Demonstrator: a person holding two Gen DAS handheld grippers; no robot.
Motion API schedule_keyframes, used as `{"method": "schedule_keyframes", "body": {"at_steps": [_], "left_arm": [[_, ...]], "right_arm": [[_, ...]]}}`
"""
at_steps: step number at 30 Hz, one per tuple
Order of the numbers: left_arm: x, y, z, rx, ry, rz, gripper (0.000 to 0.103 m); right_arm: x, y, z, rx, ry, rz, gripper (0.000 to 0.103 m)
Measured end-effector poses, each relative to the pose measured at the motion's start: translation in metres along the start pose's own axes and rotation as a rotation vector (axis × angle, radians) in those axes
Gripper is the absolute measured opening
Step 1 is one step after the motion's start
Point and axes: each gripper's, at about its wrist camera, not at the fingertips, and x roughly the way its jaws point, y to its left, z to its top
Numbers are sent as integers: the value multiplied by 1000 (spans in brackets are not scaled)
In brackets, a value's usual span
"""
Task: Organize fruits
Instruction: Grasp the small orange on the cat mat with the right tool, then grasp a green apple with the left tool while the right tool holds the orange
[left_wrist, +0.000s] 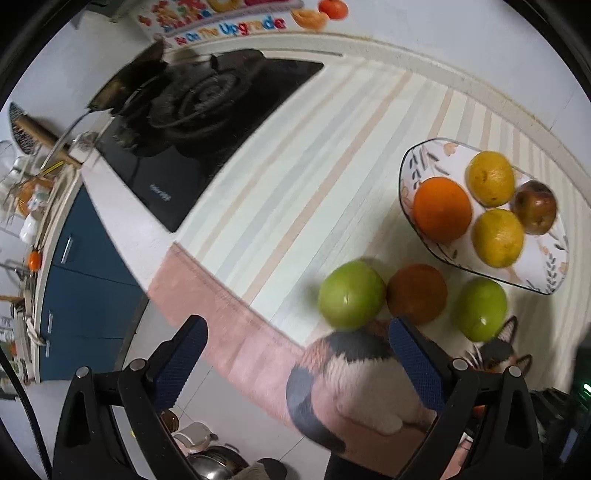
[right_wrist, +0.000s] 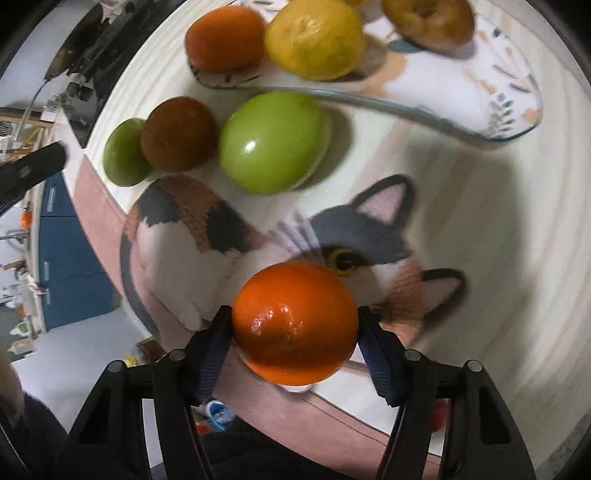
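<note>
A patterned oval plate (left_wrist: 424, 155) at the right of the striped mat holds an orange (left_wrist: 442, 208), two yellow citrus fruits (left_wrist: 490, 178) and a brown apple (left_wrist: 535, 207). In front of it lie a green apple (left_wrist: 351, 294), a brown-orange fruit (left_wrist: 417, 293) and a second green apple (left_wrist: 482, 314). My left gripper (left_wrist: 295, 332) is open and empty, just short of the first green apple. My right gripper (right_wrist: 294, 325) is shut on an orange (right_wrist: 295, 321), held above the mat's cat picture (right_wrist: 207, 240). The plate (right_wrist: 498, 107) and loose fruits (right_wrist: 271, 142) lie ahead.
A black gas stove (left_wrist: 207, 125) sits on the counter left of the mat. Blue cabinets (left_wrist: 85, 280) and the floor lie beyond the counter edge at left. Kitchen clutter (left_wrist: 29, 184) crowds the far left. Pots (left_wrist: 210, 461) stand on the floor below.
</note>
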Motion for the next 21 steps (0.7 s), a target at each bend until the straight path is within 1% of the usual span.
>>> {"method": "schedule_keyframes", "body": {"at_steps": [1,3,7,9,11,13,14,15,17,19,20,21], "left_arm": [[6,-2,3,16,5,-11,101],[19,-8,9,80,24,-25,101],[38,-25,14,259,56,-73,101],[44,-31,15,317,68,-89,99],[48,-37,15,375,63,-129,96],[47,-38,17,397,44,-172,94],[47,-38,18,402,52,-204,87],[48,-37,19,402,59,-232,77],[50,-34,20,410,75,-281,69],[54,-34,21,410,94,-276,60],[58,-32,20,402,117,-287,54],[61,-29,20,390,130,-309,54]], "right_arm": [[-5,-4,2,-1,-10,-10,68],[-9,-13,5,13,-5,-18,68],[-13,-29,9,29,23,-11,68],[-16,-34,12,38,26,1,68],[-18,-37,15,46,27,6,69],[-18,-38,18,50,33,12,69],[-17,-36,17,51,35,13,69],[-18,-36,18,47,36,11,69],[-19,-40,17,45,42,19,69],[-15,-38,18,48,48,27,69],[-13,-36,17,46,48,27,69],[-14,-36,18,45,47,28,69]]}}
